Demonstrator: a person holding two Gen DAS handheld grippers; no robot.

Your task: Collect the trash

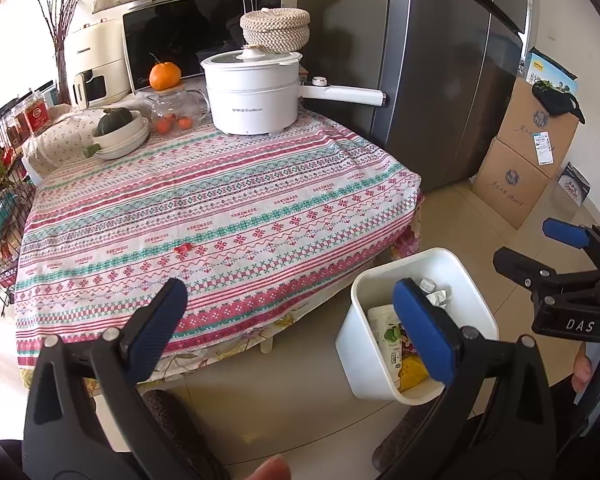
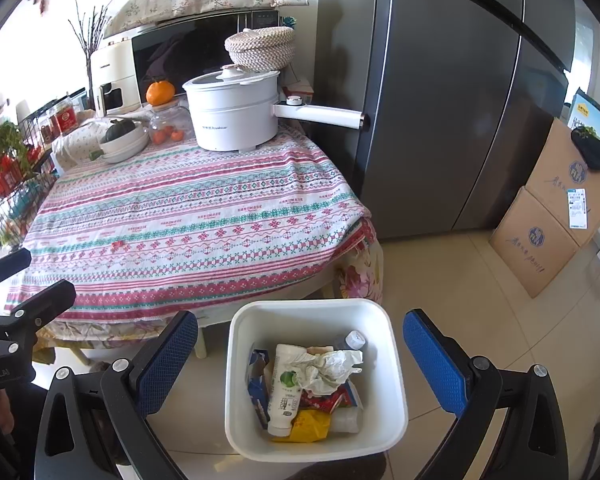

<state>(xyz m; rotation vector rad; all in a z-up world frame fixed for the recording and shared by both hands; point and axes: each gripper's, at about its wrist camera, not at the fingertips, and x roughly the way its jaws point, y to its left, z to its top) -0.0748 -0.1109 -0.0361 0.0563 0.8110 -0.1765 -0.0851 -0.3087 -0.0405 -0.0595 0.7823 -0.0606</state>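
Note:
A white bin stands on the floor by the table's near right corner, holding a white bottle, crumpled paper and wrappers. My right gripper hangs open above it, nothing between its fingers. The bin also shows in the left wrist view, partly behind my right finger. My left gripper is open and empty over the table's front edge. A small red scrap lies on the patterned tablecloth, ahead of the left gripper; it appears again as a red scrap in the right wrist view.
At the table's back stand a white electric pot with a long handle, a woven basket, an orange, a glass jar and stacked bowls. A grey fridge rises behind; cardboard boxes sit right. A wire rack stands left.

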